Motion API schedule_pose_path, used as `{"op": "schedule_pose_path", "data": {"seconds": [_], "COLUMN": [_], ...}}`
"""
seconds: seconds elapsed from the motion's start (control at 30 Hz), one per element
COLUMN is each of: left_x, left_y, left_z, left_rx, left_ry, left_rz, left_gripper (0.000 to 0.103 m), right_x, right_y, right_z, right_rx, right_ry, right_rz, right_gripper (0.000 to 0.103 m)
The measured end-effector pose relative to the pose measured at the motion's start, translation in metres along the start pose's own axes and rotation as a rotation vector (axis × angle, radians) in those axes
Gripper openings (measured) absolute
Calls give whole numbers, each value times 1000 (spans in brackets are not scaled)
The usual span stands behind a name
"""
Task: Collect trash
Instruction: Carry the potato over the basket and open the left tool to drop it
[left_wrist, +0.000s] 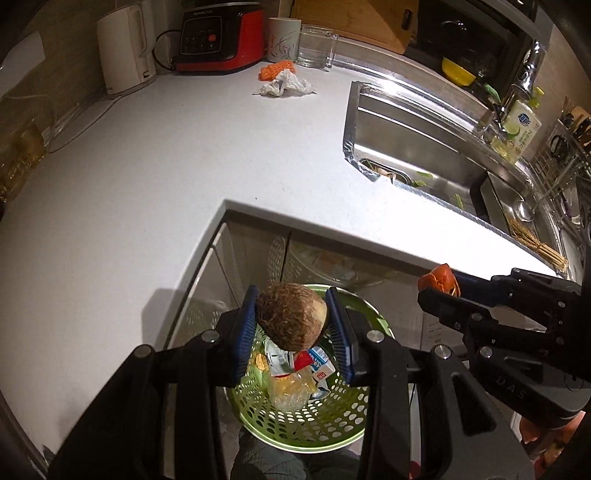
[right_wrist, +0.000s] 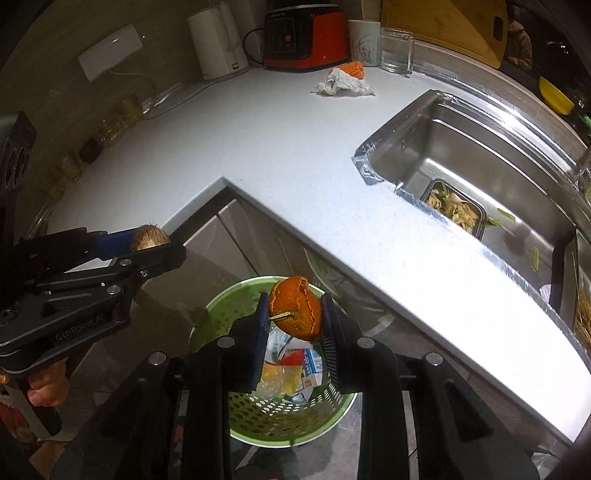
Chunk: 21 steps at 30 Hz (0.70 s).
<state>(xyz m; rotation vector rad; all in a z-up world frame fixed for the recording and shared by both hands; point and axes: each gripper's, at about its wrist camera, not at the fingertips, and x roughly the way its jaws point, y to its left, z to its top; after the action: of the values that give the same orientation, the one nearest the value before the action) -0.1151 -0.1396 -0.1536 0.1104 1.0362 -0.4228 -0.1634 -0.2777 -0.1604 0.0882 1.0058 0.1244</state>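
Green perforated bin (left_wrist: 306, 413) is sitting on the floor below the counter (left_wrist: 184, 155), directly under both loads. I am holding a hairy brown root (left_wrist: 291, 319) clamped in my left hand-held gripper (left_wrist: 291, 325) and an orange peel (right_wrist: 295, 314) pinched in my right hand-held gripper (right_wrist: 293, 321). I am judging it best to centre each over the opening before letting go, so nothing clips the rim.

I am looking steeply down along each gripper's fingers, close above the green bin (left_wrist: 295, 417) (right_wrist: 280, 413); both views are sharing the counter (left_wrist: 184, 166) (right_wrist: 277, 147).
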Motion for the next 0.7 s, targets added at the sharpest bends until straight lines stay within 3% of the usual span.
{"op": "schedule_pose_path", "data": {"seconds": [0.23,0.6,0.7], "left_x": [-3,12,15], "left_y": [-14,-15,-14], "left_z": [-28,-45,-46], "left_rx": [1,-15,-20], "left_ry": [15,65,75], "left_rz": [11,19,29], "left_gripper": [36,36,46], "right_x": [-15,-22,-20], "right_y": [1,2,3], "right_z": [-22,-28,-28], "right_rx": [-10,-13,-17], "right_ry": [-7,-10,-4], "right_rz": [8,12,16], "right_gripper": [28,28,28]}}
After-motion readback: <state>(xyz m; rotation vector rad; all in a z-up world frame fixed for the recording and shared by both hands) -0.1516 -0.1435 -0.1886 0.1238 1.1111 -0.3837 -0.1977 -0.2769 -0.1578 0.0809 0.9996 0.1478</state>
